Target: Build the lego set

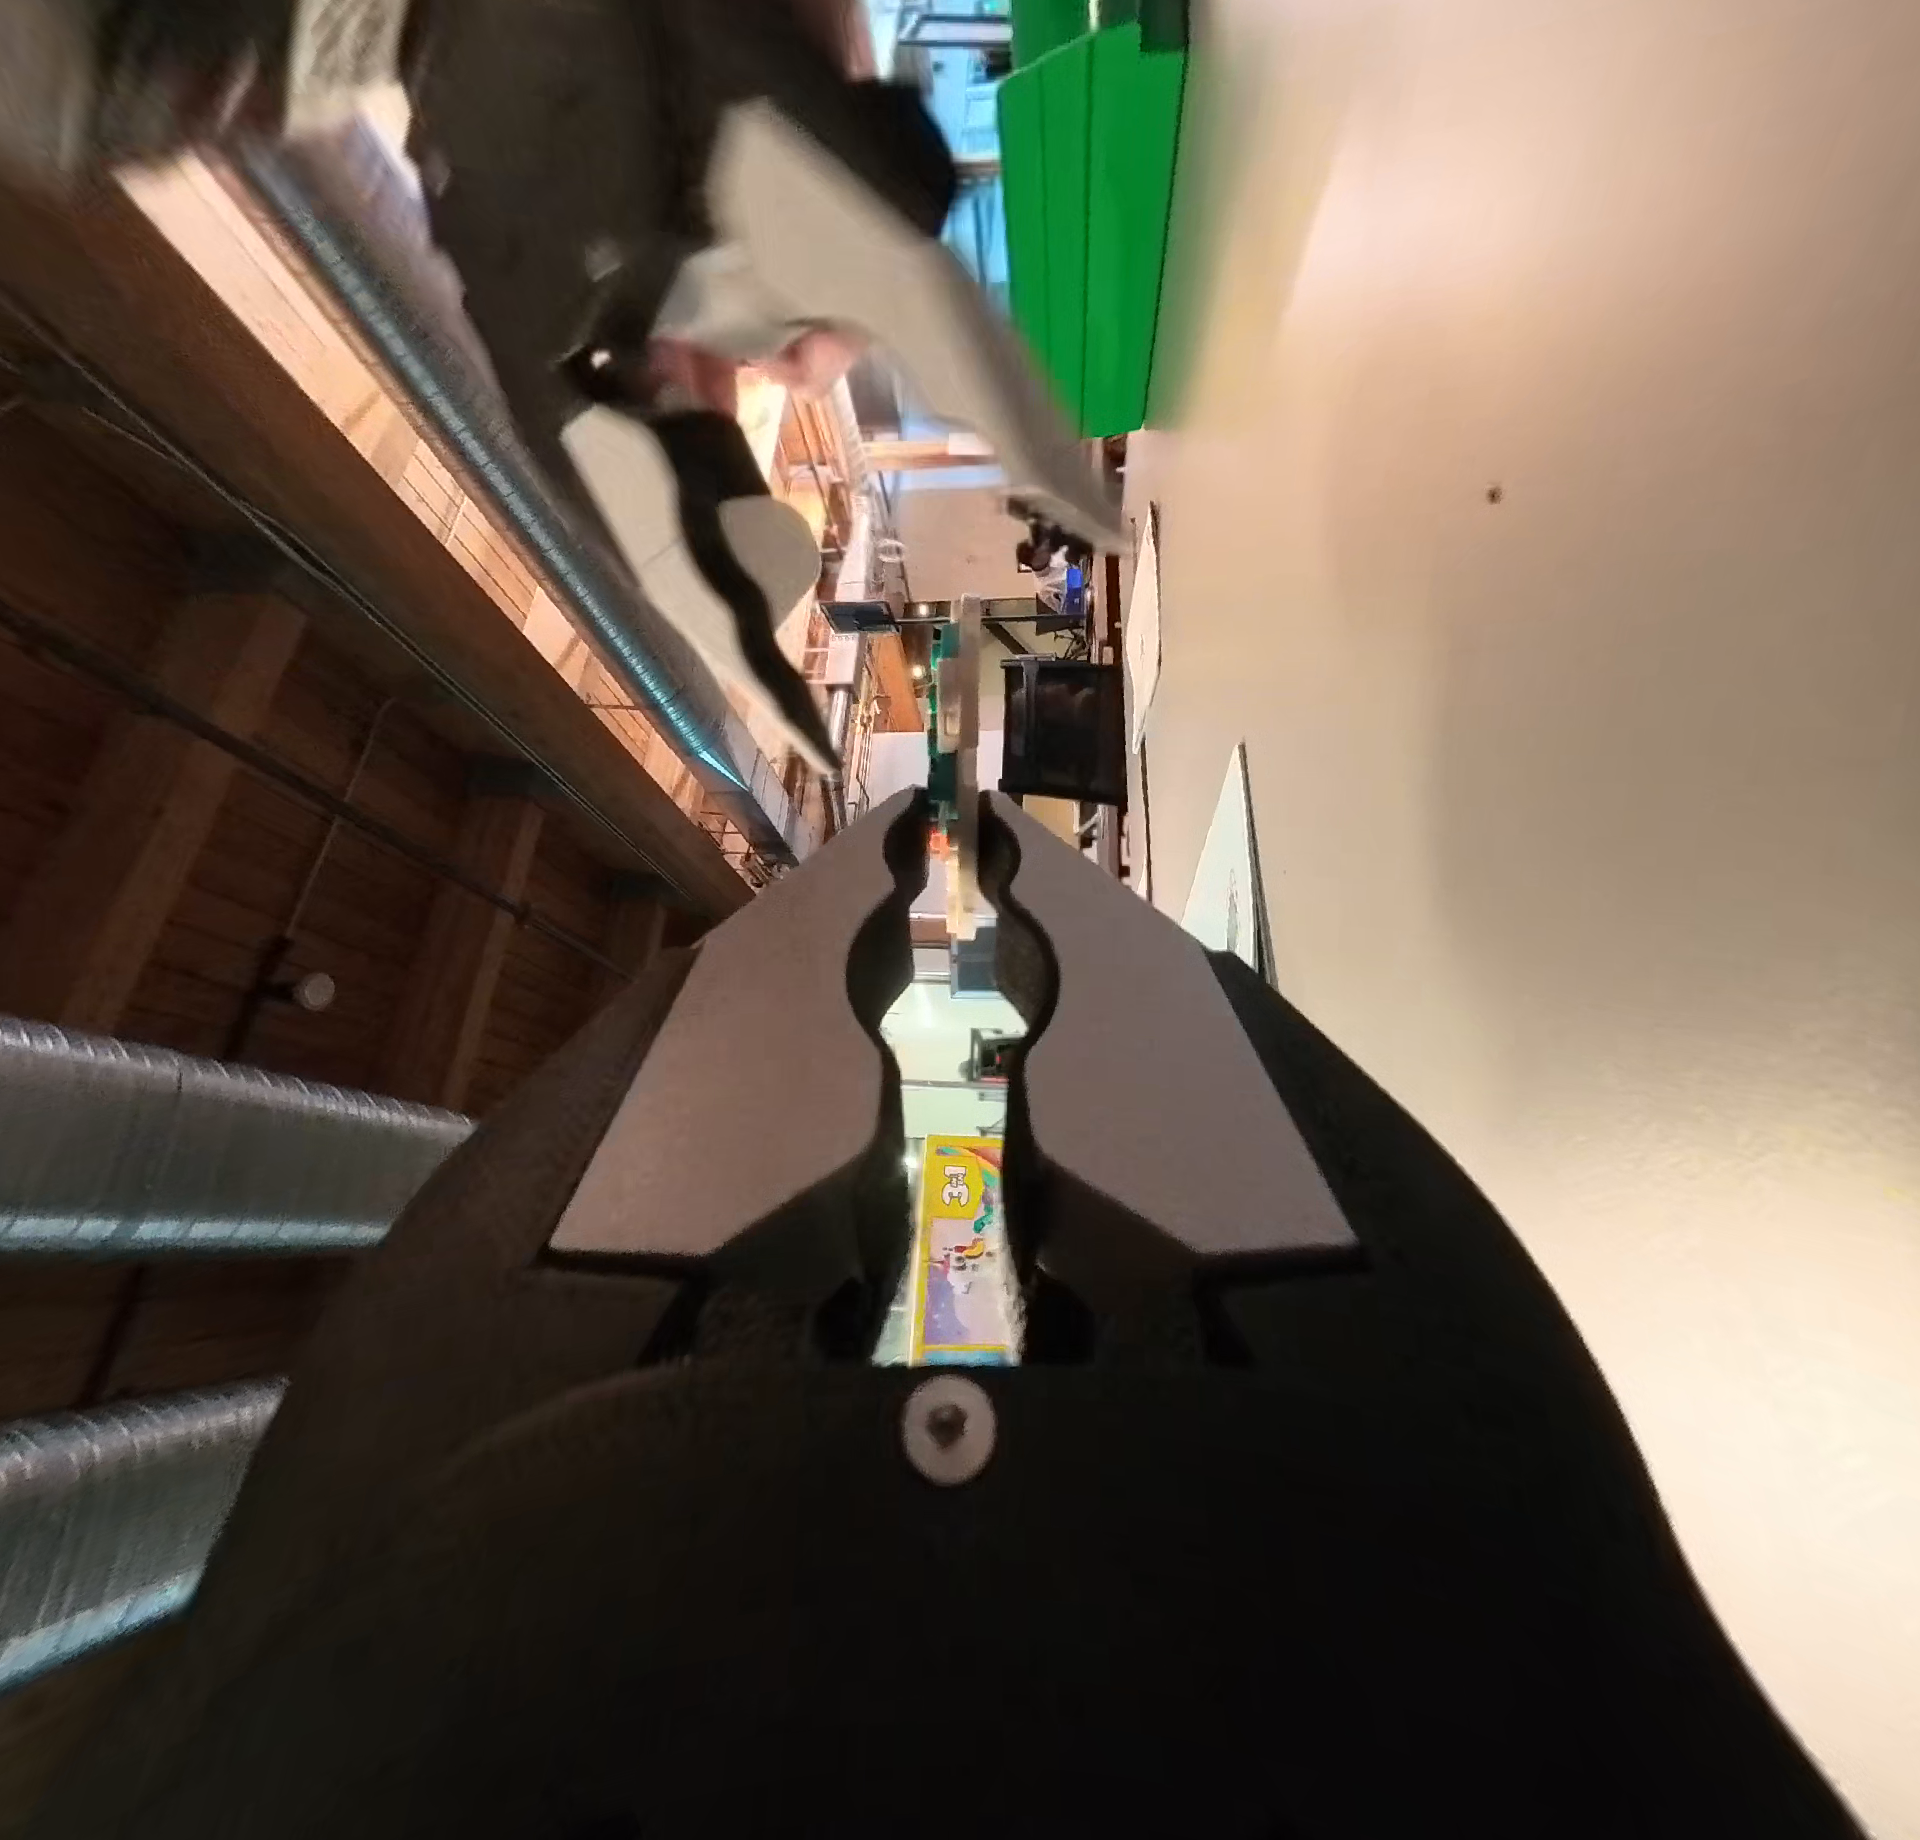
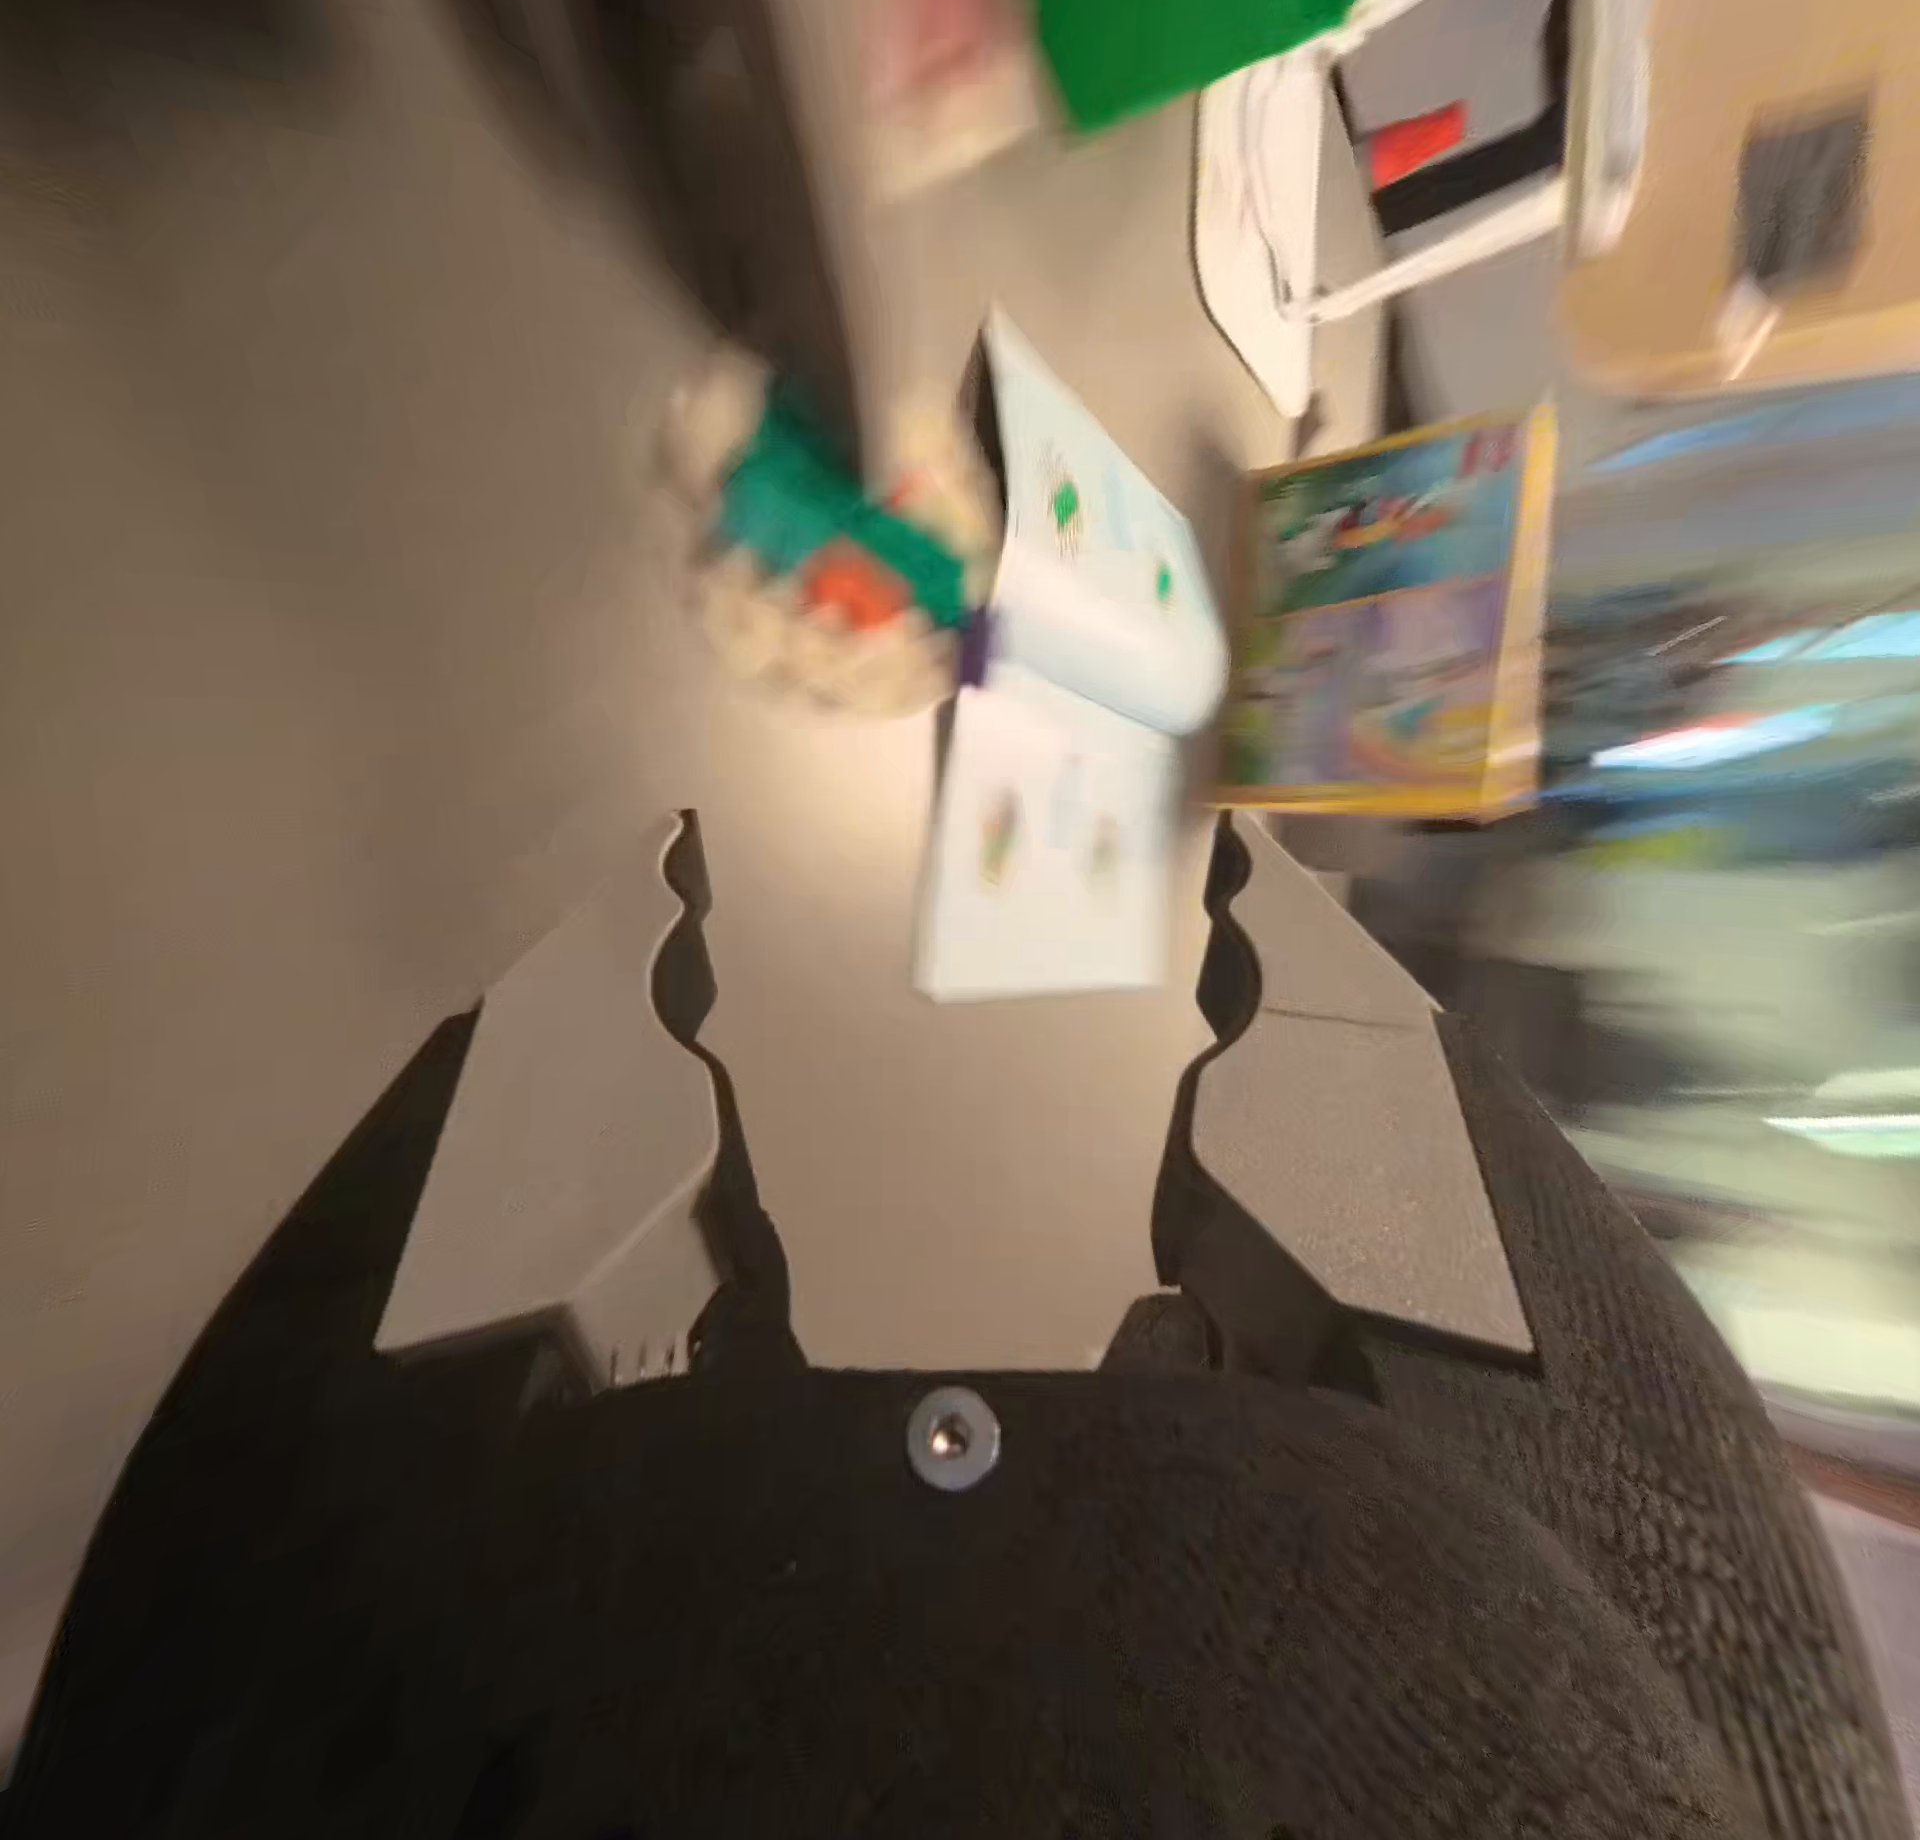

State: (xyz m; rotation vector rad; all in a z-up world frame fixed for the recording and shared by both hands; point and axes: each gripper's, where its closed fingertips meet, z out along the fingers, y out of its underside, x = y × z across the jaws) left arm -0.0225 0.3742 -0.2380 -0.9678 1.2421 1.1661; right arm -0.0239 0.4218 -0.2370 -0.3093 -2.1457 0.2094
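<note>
Between the tips of the left gripper (image 1: 958,822), a thin pale lego plate (image 1: 969,751), seen edge-on, clamped; teal and orange pieces fixed along one face. Left view rolled sideways: pale counter (image 1: 1558,855) down the right side, wooden ceiling and metal ducts at left. Right gripper (image 1: 831,751) farther off in that view, grey-and-black, blurred, tips pointing toward the clamped plate; whether touching, cannot tell. Green flat pieces (image 1: 1101,180) on the counter at the far end. Black bin (image 1: 1065,725) beyond the plate. Colourful lego box (image 1: 961,1260) visible through the gap low between the fingers.

Right wrist view heavily motion-blurred. Right gripper (image 2: 954,834) fingers wide apart, nothing between them. Ahead of it, held up off the counter (image 2: 416,543): the lego build (image 2: 831,554), teal body, orange patch, cream studs along the edge. Just right of the build, an open instruction booklet (image 2: 1081,647), pages curling. Lego box (image 2: 1382,616) standing beside the booklet, yellow-edged. Green piece (image 2: 1195,14) at top, blurred.
</note>
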